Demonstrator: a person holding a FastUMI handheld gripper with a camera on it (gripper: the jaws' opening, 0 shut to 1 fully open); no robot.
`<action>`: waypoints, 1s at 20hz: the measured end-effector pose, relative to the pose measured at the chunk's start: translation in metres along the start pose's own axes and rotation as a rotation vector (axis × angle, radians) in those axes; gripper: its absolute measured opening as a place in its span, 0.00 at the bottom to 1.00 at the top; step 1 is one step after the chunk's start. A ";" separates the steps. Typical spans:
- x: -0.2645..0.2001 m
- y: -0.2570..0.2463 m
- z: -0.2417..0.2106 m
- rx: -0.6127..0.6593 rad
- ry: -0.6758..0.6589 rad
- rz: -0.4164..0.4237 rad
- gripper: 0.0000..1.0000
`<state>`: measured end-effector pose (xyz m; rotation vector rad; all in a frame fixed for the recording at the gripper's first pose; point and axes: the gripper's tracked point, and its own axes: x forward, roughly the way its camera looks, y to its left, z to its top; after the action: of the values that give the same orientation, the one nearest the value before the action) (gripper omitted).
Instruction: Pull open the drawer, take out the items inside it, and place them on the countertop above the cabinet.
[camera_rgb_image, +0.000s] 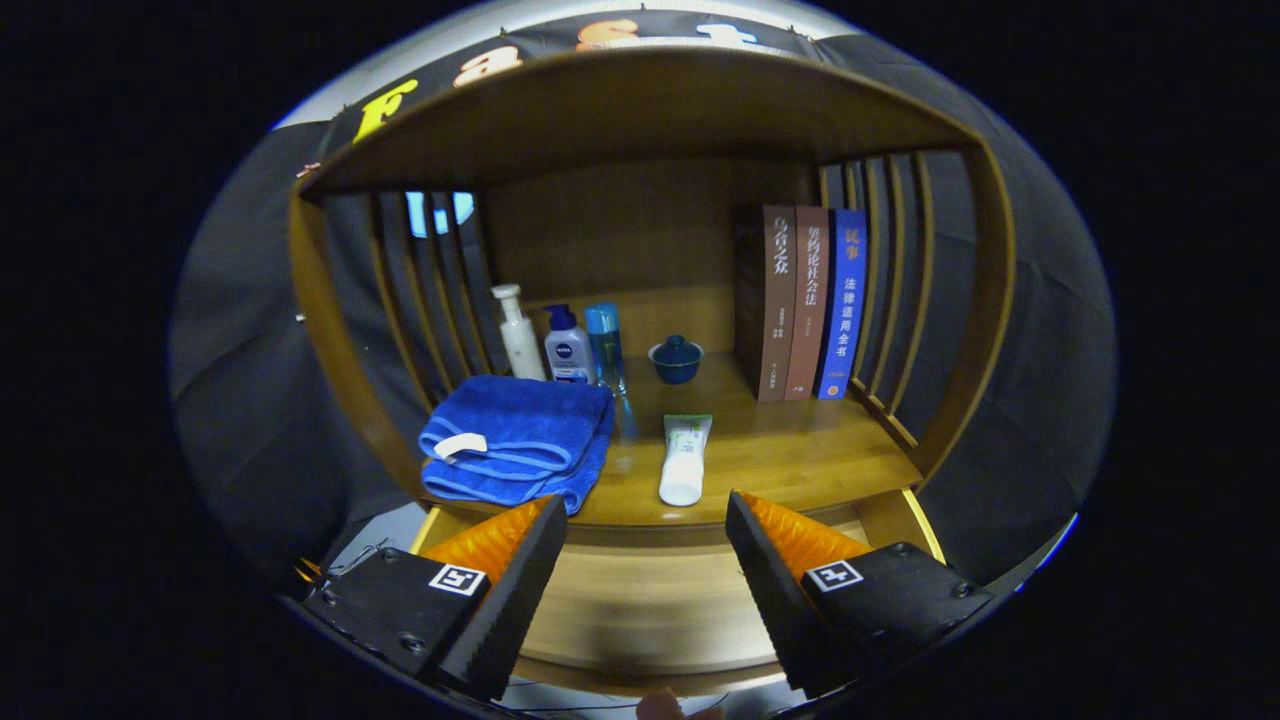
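My gripper (645, 520) is open, with nothing between its fingers, hovering over the pulled-out wooden drawer (650, 600). The stretch of drawer bottom that shows between the fingers is bare wood. Just beyond the fingertips, on the countertop (790, 450), lies a white tube with a green label (685, 458), its cap toward me. A folded blue towel (515, 440) sits to its left, hanging slightly over the countertop's front edge.
Farther back on the countertop stand a white pump bottle (520, 332), a blue-capped bottle (567, 345), a clear blue bottle (605, 345) and a small dark blue lidded bowl (676, 358). Three books (800, 300) stand upright on the right. Slatted wooden sides and a shelf overhead enclose the space.
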<state>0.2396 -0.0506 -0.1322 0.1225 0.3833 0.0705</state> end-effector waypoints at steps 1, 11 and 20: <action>-0.016 0.002 -0.003 0.006 -0.039 0.005 1.00; -0.120 -0.004 -0.080 -0.038 -0.276 -0.039 1.00; -0.115 -0.020 -0.159 -0.099 -0.344 -0.082 1.00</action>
<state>0.0747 -0.0645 -0.2387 0.0200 0.0409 -0.0130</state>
